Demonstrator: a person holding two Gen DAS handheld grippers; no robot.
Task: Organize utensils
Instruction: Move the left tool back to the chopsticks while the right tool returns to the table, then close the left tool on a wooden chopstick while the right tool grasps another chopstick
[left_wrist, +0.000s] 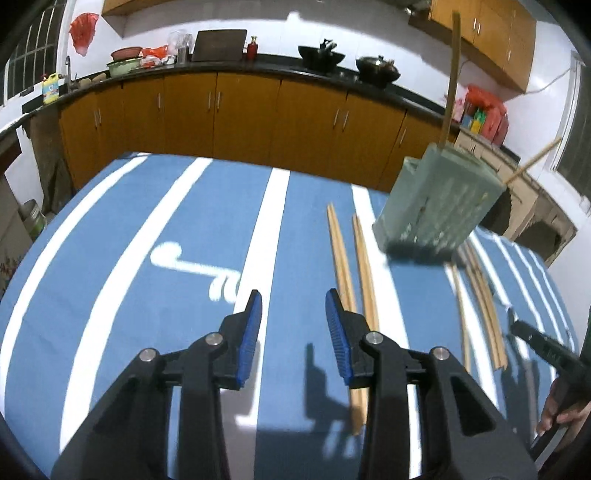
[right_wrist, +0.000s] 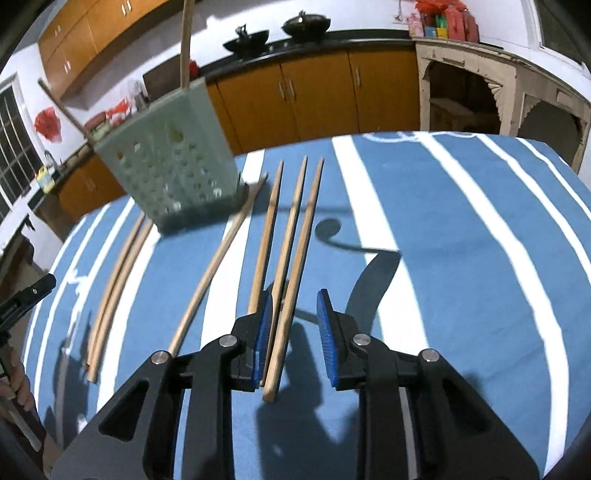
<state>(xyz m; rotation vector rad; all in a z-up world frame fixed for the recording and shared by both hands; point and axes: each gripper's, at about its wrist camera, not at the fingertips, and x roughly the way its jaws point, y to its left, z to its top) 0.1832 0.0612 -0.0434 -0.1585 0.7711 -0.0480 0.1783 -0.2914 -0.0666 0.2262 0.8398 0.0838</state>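
Table (left_wrist: 155, 206): covered in a blue cloth with white stripes, kitchen cabinets (left_wrist: 243, 110) right behind it.

Holder (right_wrist: 173, 162): pale green, perforated sides, standing on the cloth toward the far edge, looks blurry in both views. Two chopsticks already poking out of the top, one near upright (right_wrist: 186, 40), the other leaning out over the corner (right_wrist: 61, 105).

Loose chopsticks: all lying flat on the cloth, roughly parallel, tips toward the holder. Pair (left_wrist: 351, 266) just left of the holder in the left wrist view. Single one (right_wrist: 218, 266) angled with its far tip tucked near the holder's base. Three more (right_wrist: 291, 229) side by side to the right of that.

Left gripper (left_wrist: 293, 299): blue pads apart, nothing between them, only bare cloth. Hanging low over the table, with the pair of chopsticks running just past its right finger (left_wrist: 338, 332).

Right gripper (right_wrist: 293, 299): jaws apart too, not clamped on anything. One chopstick of the three lying in the gap, close against the left pad (right_wrist: 263, 339), well clear of the right one. Can't tell if that left pad really touches it.

Hand (left_wrist: 561, 406): bit of it wrapped round the right gripper's handle at the edge of the left view.
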